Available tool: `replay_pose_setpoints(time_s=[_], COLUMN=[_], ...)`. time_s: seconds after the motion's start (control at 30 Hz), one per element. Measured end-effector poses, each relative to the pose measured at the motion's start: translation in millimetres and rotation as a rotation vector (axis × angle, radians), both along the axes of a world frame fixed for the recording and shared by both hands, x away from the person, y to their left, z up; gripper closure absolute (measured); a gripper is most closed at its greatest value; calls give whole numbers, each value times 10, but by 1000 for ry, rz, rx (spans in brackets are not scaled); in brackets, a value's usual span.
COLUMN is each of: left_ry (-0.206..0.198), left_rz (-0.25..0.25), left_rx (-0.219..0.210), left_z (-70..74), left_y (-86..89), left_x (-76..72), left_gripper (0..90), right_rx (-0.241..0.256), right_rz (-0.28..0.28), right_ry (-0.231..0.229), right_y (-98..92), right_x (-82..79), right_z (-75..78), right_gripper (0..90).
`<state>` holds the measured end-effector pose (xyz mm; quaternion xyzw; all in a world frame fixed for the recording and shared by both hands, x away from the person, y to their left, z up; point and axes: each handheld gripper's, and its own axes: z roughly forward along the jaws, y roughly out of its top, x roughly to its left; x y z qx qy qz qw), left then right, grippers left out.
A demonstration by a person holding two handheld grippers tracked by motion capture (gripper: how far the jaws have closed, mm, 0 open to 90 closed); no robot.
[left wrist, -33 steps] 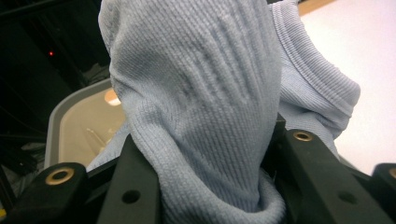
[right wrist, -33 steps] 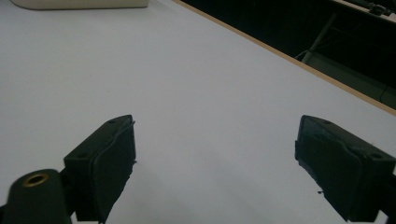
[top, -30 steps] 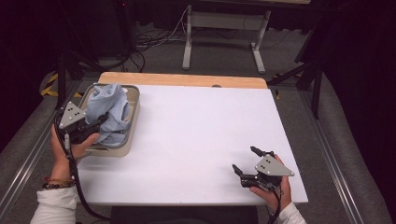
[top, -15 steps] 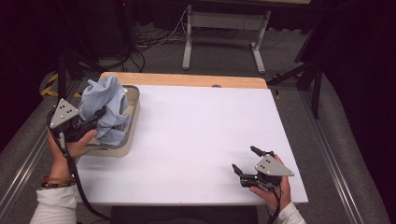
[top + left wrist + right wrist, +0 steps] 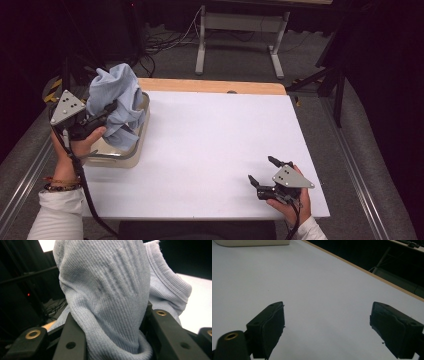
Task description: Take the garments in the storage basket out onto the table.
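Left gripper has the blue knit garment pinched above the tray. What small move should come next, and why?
Probably lift a bit higher, then carry it right over the white table. The left gripper is shut on the blue knit garment, whose lower folds hang into the beige tray. The right gripper rests open at the table's near right.

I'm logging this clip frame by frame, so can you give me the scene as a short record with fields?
held item: light blue knitted garment, lifted partly out of the bin
container: beige bin, at the table's left edge
left gripper: shut on the garment
right gripper: open, holding nothing, near the front right of the table
surface: white table
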<state>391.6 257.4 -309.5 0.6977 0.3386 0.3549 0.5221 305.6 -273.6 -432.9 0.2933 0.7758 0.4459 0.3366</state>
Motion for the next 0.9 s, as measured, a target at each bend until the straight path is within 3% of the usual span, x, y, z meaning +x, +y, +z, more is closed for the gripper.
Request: replay_pose_setpoints(time_s=[0.2, 0.4, 0.73, 0.9], left_ry=[-9, -11, -6, -3], left_rz=[-14, -65, -135, -177], left_rx=[2, -3, -3, -7], left_z=[118, 192, 165, 100], left_y=[-118, -280, -533, -680], left_x=[-15, -14, -14, -22], left_gripper=[646, 646, 645, 644], right_rx=[3, 5, 6, 16], right_rz=[-2, -5, -3, 5], right_ry=[-6, -6, -3, -25], right_y=[-11, -9, -6, -7], right_x=[-13, -10, -10, -32], right_z=[9, 8, 3, 20], right_gripper=[133, 133, 136, 142])
